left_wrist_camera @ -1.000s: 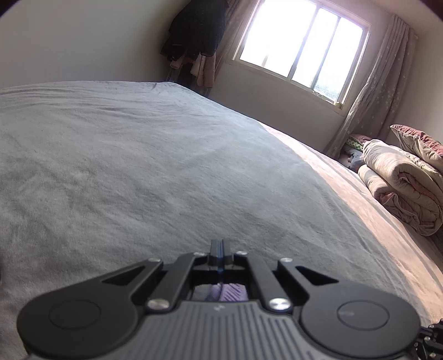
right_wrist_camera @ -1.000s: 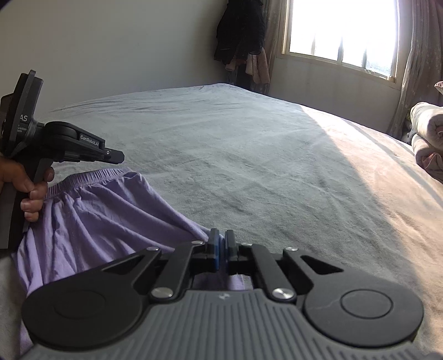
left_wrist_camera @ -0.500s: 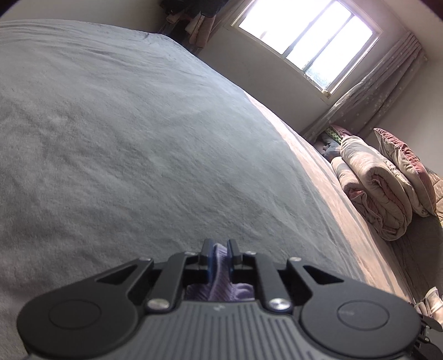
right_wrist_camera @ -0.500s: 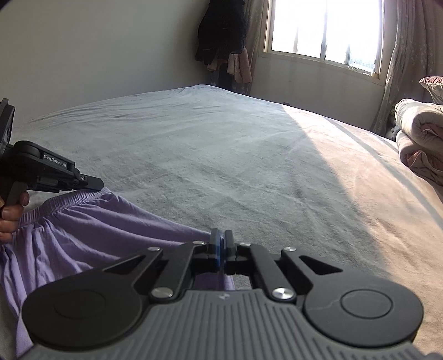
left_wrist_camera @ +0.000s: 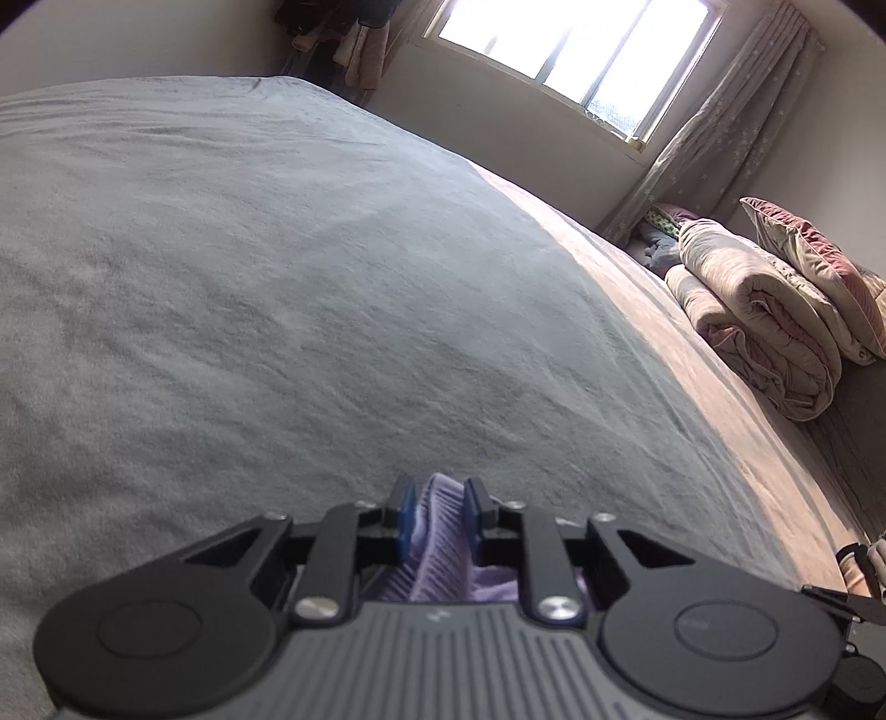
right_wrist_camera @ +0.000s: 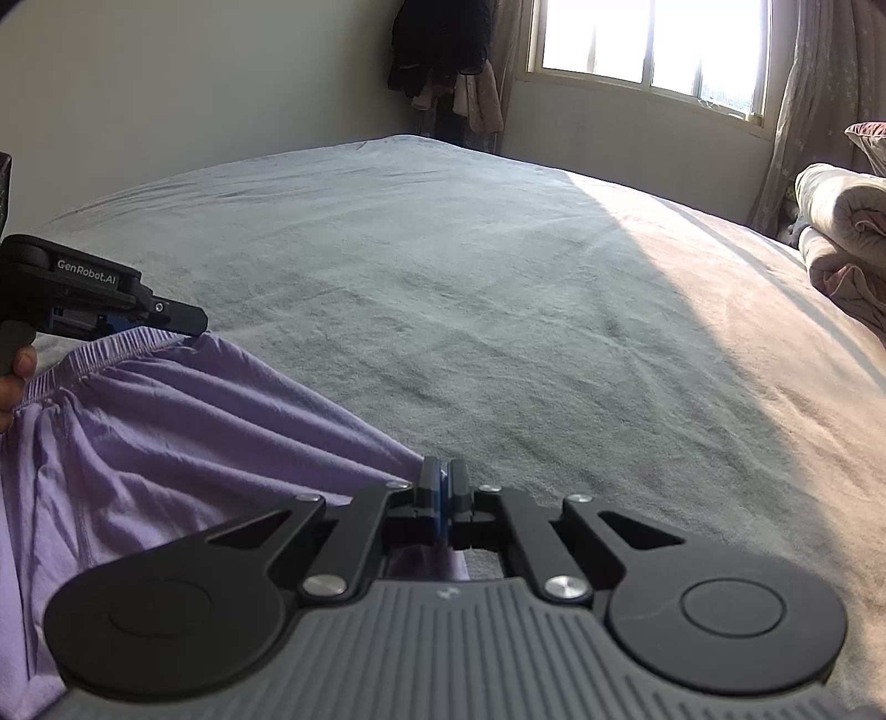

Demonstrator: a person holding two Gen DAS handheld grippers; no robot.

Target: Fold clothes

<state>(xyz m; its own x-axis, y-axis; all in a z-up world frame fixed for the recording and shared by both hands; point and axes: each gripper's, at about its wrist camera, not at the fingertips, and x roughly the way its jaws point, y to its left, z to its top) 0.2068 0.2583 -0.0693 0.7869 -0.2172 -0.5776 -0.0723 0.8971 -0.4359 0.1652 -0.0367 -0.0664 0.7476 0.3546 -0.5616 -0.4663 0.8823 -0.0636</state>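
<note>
Purple shorts (right_wrist_camera: 166,443) spread on the grey bed sheet (right_wrist_camera: 498,310), stretched between both grippers. Right gripper (right_wrist_camera: 442,487) pinched tight on one corner. Left gripper (left_wrist_camera: 440,507) closing on a bunch of waistband, fabric sitting between its pads. Rolled quilt (left_wrist_camera: 758,327) way off by the window (left_wrist_camera: 565,50).

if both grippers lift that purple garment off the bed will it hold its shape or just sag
Likely sag: the purple garment already drapes in soft folds between the left gripper and right gripper. It looks thin, so probably light. The gathered waistband may stretch when pulled, and the cloth bunches between the pads.
</note>
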